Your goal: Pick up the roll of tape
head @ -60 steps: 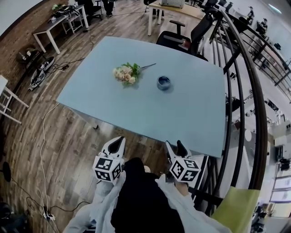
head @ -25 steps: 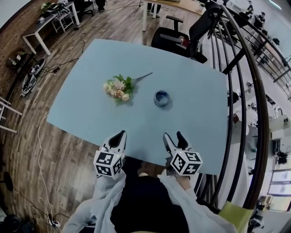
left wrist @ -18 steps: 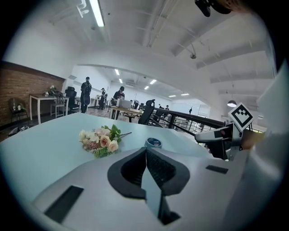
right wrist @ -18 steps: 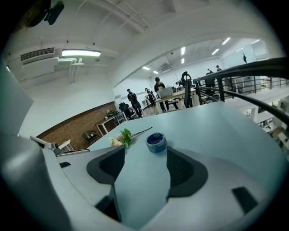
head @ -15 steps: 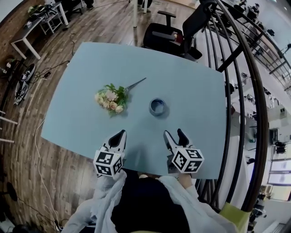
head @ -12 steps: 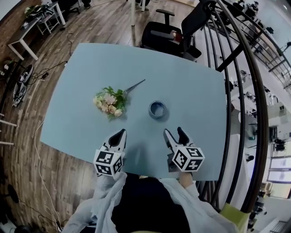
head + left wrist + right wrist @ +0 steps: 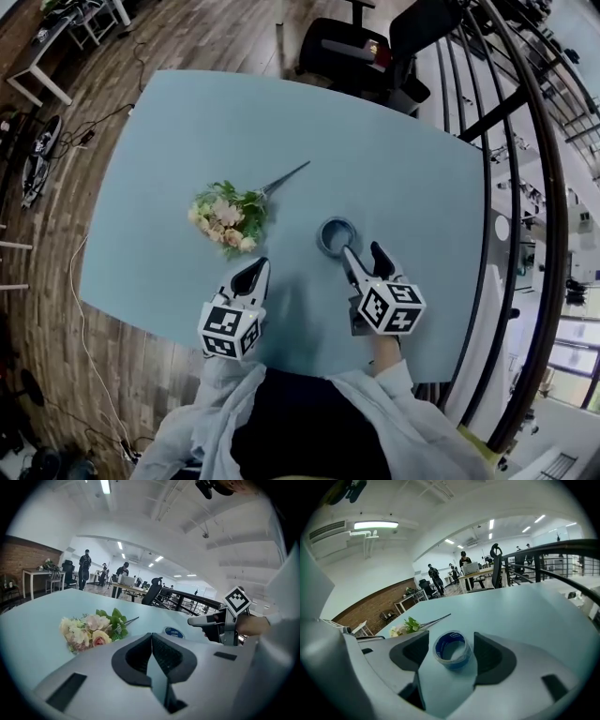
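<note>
Now the right gripper [image 7: 361, 251] hovers low over the table [image 7: 394, 178] with its jaws wide apart and nothing clamped. The roll of tape [image 7: 337, 234] lies flat on the table, toward the near edge and right of the middle. In the right gripper view it appears in the gap, just ahead of the jaw tips. From above, one tip seems to reach the roll's rim, though contact is hard to judge. The left gripper [image 7: 255, 272] has its jaws pressed together, empty, near the near edge. A bunch of flowers [image 7: 228, 208] lies left of the tape, apart from it.
</note>
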The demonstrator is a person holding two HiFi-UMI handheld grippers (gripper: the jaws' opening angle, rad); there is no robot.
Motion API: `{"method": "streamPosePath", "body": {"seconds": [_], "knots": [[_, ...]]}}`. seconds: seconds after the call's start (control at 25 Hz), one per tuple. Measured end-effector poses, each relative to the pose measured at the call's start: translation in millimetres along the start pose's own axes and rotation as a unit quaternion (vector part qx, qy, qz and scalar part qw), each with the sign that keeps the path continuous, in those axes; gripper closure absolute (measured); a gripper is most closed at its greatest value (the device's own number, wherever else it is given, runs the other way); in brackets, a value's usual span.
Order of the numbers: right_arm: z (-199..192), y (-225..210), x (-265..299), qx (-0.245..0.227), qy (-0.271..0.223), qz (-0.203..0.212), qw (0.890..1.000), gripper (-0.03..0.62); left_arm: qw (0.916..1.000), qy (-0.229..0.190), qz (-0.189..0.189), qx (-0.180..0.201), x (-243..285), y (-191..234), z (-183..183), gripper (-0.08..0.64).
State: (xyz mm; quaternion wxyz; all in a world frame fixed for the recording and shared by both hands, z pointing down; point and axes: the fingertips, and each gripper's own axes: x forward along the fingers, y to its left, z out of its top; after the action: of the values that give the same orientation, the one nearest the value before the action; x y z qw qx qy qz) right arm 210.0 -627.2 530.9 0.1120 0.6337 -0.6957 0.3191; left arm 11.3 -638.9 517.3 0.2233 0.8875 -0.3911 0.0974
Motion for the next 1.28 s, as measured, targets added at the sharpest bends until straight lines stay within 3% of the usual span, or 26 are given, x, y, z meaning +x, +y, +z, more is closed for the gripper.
{"method": "streamPosePath", "body": {"seconds": [0.8, 1.0, 1.16, 1.28], "knots": [[-43.3, -20.9, 95.1, -0.067, 0.103, -0.028, 0.992, 0.276, 0.9973, 0.048, -0.003, -0.055, 45.8, 35.0, -26.2, 0.543], [-45.5, -26.5, 95.3, -0.082, 0.102, -0.052, 0.990, 0.320, 0.9967, 0.050, -0.005, -0.063, 49.0, 36.3, -31.8, 0.543], [-46.0, -34.4, 91.8, -0.132, 0.115, -0.073, 0.982, 0.473, 0.9968, 0.047, -0.005, -0.065, 49.6, 36.9, -32.0, 0.543], [-48.6, -35.2, 90.0, -0.138, 0.120, -0.066, 0.981, 0.483, 0.9971, 0.044, -0.002, -0.062, 47.4, 37.6, -31.2, 0.543]]}}
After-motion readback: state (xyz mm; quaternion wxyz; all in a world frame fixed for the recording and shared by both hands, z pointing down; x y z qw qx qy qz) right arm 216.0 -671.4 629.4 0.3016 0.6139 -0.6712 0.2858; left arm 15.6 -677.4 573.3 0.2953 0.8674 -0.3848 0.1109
